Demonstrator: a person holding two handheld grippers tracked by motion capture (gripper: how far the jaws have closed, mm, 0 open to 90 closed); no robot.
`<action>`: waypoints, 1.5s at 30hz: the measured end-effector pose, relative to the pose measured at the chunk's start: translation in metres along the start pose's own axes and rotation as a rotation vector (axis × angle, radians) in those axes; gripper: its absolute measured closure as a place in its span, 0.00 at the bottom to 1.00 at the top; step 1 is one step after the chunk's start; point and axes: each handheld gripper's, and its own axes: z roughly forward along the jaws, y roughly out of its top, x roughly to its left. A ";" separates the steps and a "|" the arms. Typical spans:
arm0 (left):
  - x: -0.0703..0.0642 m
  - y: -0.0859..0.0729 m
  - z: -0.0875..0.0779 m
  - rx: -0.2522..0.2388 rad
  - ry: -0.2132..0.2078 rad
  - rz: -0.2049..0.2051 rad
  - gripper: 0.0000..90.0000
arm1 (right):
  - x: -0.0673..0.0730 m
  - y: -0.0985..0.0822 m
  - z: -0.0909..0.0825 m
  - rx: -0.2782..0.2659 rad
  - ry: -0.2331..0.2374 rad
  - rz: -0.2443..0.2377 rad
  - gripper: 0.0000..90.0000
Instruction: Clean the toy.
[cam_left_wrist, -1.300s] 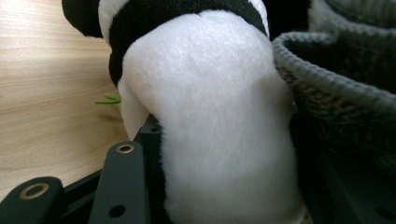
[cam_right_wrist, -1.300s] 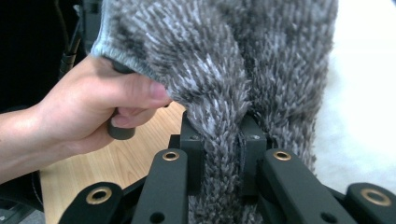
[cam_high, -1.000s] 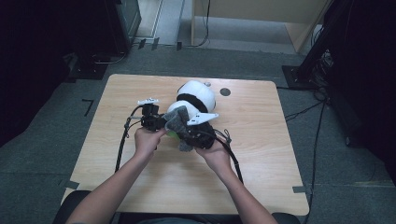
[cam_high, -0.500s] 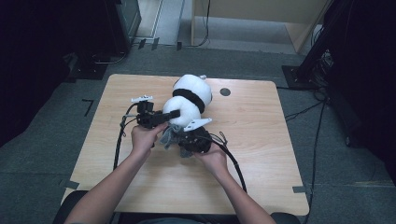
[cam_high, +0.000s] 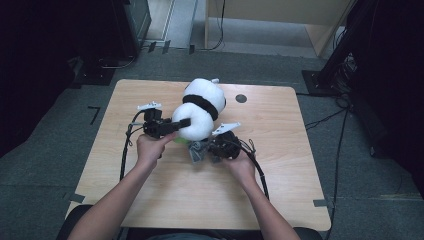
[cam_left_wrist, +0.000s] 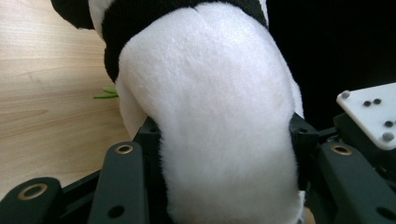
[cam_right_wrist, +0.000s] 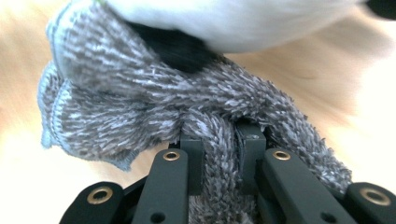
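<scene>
- High view: plush panda (cam_high: 200, 107) lying mid-table (cam_high: 280, 200), head end near, squeezed by left gripper (cam_high: 186, 122) from the left; right gripper (cam_high: 200, 150) just near of it, clamped on grey cloth (cam_high: 196, 150) tucked against the plush's underside. Likely a wipe of the plush in hand. Risk of dragging the plush off to the right if the cloth pulls harder than the left grip resists
- Same view: cables (cam_high: 125, 150) trailing toward the near edge on both sides; chance of a snag on a forearm, jerking a gripper off line
- Left gripper view: jaws partway closed, pressed into the white body of the panda (cam_left_wrist: 210, 130) on both sides. Soft filling gives under pressure, so the plush may squirm or roll out; small green bit (cam_left_wrist: 106, 93) on the wood beyond, too small to tell what
- Right gripper view: jaws nearly shut on a bunched fold of cloth (cam_right_wrist: 187, 112), plush (cam_right_wrist: 243, 18) touching just above. Only a narrow fold pinched, so the cloth may slip free under a firm rub; loose corner at left could fold under and wipe nothing; background blurred, contact hard to judge
</scene>
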 end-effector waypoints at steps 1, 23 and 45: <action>0.001 0.000 -0.001 0.001 -0.004 -0.005 0.54 | -0.002 0.001 -0.002 0.000 -0.010 0.002 0.87; 0.007 -0.001 -0.010 0.024 0.031 0.081 0.54 | -0.049 0.006 -0.068 -0.155 -0.088 0.228 0.86; 0.045 0.012 -0.038 -0.044 0.065 0.024 0.53 | -0.086 -0.009 -0.096 -0.170 -0.181 0.294 0.86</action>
